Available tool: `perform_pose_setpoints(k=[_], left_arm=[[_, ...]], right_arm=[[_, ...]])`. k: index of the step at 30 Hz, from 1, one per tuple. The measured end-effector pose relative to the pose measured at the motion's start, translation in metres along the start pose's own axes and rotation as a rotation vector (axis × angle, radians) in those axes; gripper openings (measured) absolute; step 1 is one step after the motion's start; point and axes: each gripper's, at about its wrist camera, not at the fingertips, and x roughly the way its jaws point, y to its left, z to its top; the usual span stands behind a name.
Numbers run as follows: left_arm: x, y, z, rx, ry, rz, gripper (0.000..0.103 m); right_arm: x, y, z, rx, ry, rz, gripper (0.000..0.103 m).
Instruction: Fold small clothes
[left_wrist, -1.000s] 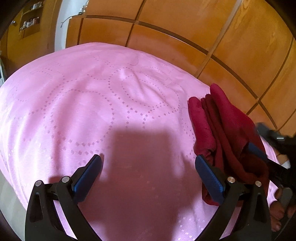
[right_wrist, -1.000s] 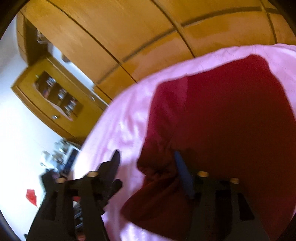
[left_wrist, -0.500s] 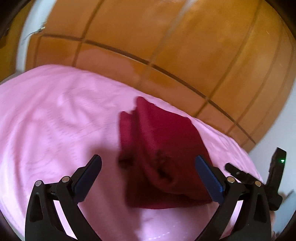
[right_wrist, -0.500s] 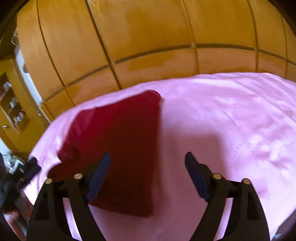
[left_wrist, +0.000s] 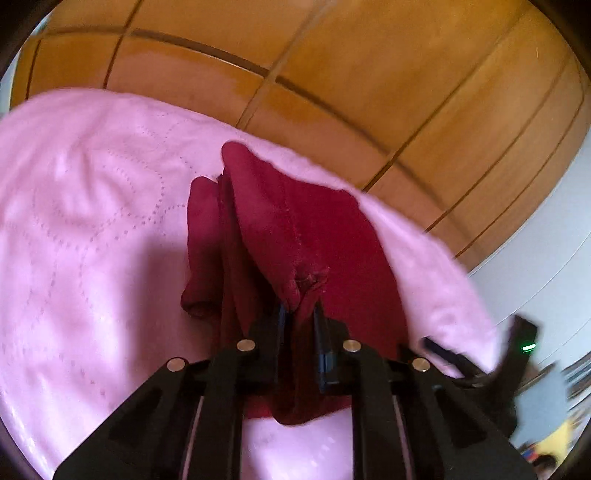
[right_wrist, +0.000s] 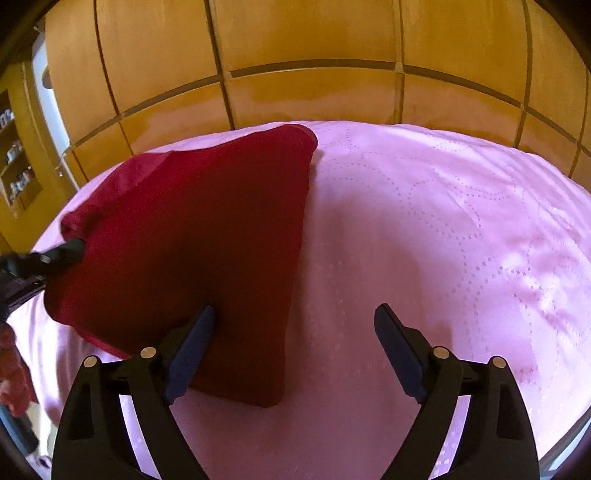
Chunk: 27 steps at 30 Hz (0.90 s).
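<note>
left gripper (left_wrist: 300, 312) pinching red garment (left_wrist: 314, 236)

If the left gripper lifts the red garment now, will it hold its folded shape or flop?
Likely flop: the red garment puckers where the left gripper pinches it. Its loose layers would probably sag open. It looks thin, so probably light.
</note>
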Motion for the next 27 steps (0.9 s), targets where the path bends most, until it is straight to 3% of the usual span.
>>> perform_pose_setpoints(k=[2, 4, 7, 10, 13, 15, 17, 19, 22, 27], left_arm=[[-0.008, 0.002, -0.006, 0.02, 0.005, 0.005, 0.012], [0.0, 0.01, -0.018, 0.037, 0.032, 0.056, 0.013], [0.021, 0.035, -0.033, -0.017, 0.044, 0.073, 0.015], [0.022, 0.044, -0.04, -0.009, -0.001, 0.054, 0.027], [0.018, 0.049, -0.041, -0.065, -0.009, 0.035, 0.037], [0.012, 0.047, -0.039, -0.086, -0.019, 0.046, 0.052], [0.0, 0.041, -0.037, -0.09, -0.042, 0.073, 0.054], [-0.013, 0.033, -0.033, -0.058, -0.09, 0.106, 0.054], [-0.029, 0.0, -0.017, 0.069, -0.185, 0.191, 0.054], [-0.003, -0.047, 0.01, 0.258, -0.169, 0.222, 0.058]], right_arm=[[-0.002, 0.005, -0.001, -0.029, 0.016, 0.011, 0.087], [0.001, 0.012, -0.007, -0.076, 0.031, 0.007, 0.087], [0.016, 0.023, -0.017, -0.137, 0.046, -0.017, 0.087], [0.022, 0.016, -0.021, -0.084, 0.037, 0.004, 0.091], [0.02, 0.008, -0.022, -0.052, 0.036, 0.045, 0.091], [0.012, 0.003, -0.021, -0.033, 0.026, 0.064, 0.092], [0.002, -0.003, -0.019, -0.009, 0.008, 0.075, 0.092], [-0.008, -0.011, -0.014, 0.015, -0.029, 0.063, 0.092], [-0.024, -0.029, -0.002, 0.081, -0.097, 0.042, 0.093], [-0.015, -0.044, 0.028, 0.151, -0.088, 0.005, 0.095]])
